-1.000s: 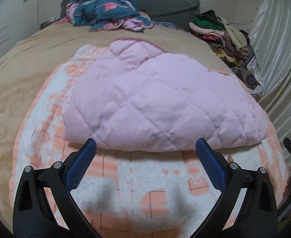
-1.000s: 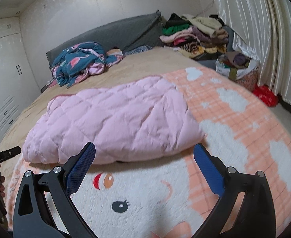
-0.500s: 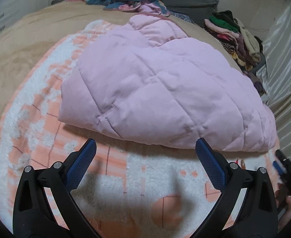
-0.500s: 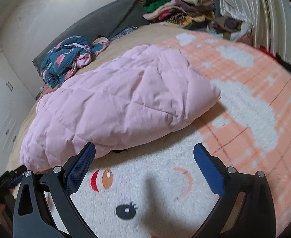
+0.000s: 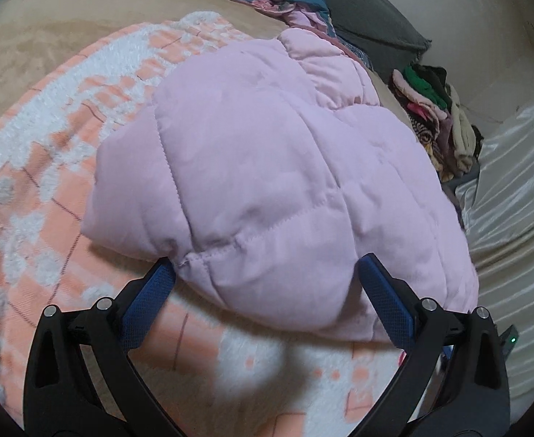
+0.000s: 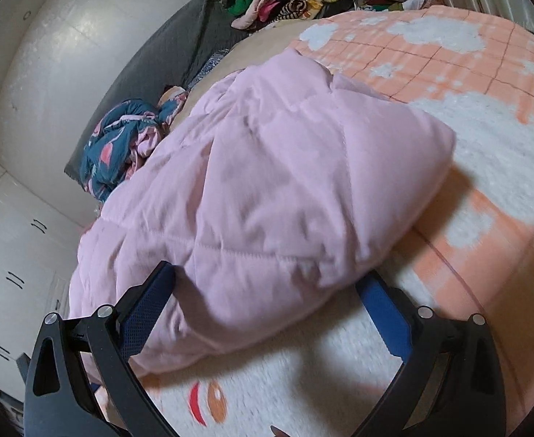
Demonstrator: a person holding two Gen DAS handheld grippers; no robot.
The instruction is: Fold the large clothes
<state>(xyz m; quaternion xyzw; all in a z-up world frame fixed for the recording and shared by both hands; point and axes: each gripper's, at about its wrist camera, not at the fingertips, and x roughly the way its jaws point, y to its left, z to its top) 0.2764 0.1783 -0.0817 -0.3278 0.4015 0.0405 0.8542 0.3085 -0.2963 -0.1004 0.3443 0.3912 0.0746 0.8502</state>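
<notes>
The pink jacket (image 5: 267, 182) lies on the bed's blanket (image 5: 48, 189), long axis across both tongs; left tongs (image 5: 267, 284) and right tongs (image 6: 267, 287) gape wide at its near edge (neither nearer).

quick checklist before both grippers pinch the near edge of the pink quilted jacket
1. Left gripper open wide: ok.
2. Right gripper open wide: ok.
3. Pink quilted jacket near edge between the left gripper's fingers: ok, hem bulges into the gap.
4. Near edge between the right gripper's fingers: ok.
5. Lower finger under every layer: cannot tell, underside hidden.
6. Peach and white blanket clear of the pinch: cannot tell, it lies directly under the hem.
</notes>
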